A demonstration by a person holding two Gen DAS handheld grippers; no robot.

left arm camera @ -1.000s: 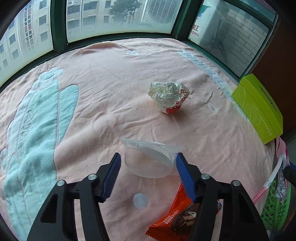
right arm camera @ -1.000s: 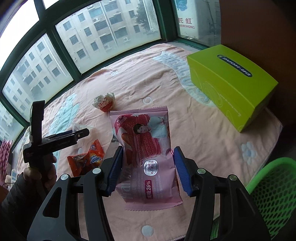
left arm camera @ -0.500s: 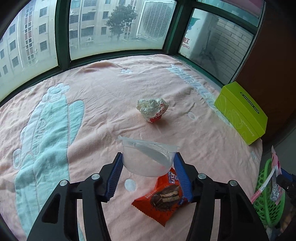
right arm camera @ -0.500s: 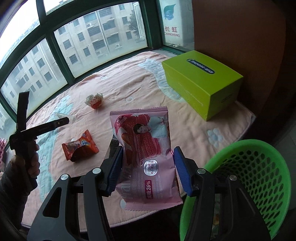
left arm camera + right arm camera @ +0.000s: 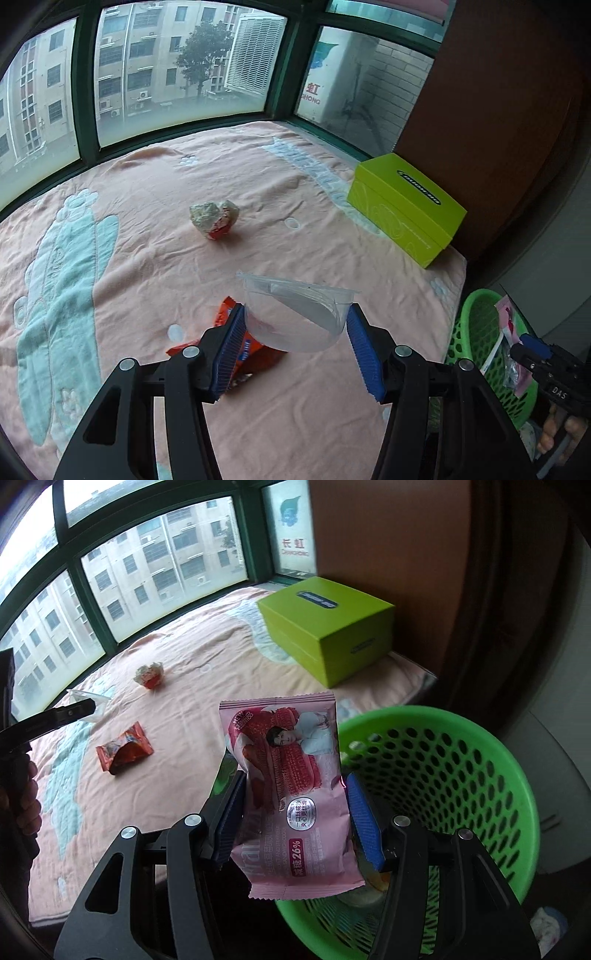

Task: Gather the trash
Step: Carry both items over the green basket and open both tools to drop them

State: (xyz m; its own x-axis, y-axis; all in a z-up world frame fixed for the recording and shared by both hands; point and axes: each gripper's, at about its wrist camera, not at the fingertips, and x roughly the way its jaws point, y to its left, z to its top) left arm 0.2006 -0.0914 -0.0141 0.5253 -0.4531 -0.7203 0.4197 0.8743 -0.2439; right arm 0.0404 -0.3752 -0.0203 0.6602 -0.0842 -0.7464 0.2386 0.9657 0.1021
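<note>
My left gripper (image 5: 295,343) is shut on a clear plastic cup (image 5: 295,314), held in the air above the pink blanket (image 5: 147,221). Under the cup lies an orange snack wrapper (image 5: 255,350), also seen as the orange wrapper (image 5: 123,747) in the right wrist view. A crumpled paper ball (image 5: 214,218) rests further back, mid-blanket. My right gripper (image 5: 293,823) is shut on a pink snack packet (image 5: 291,794), hanging over the near rim of the green basket (image 5: 480,775). The basket (image 5: 476,332) stands on the floor beside the blanket's right edge.
A lime green box (image 5: 402,206) sits at the blanket's far right corner against a brown wall. Windows run along the far side. Some trash lies at the basket's bottom. A hand (image 5: 18,794) holds the left gripper's handle at the left edge.
Both grippers have drawn back and to the right with their loads. The cup rose off the blanket. The pink packet went from above the blanket to above the green basket.
</note>
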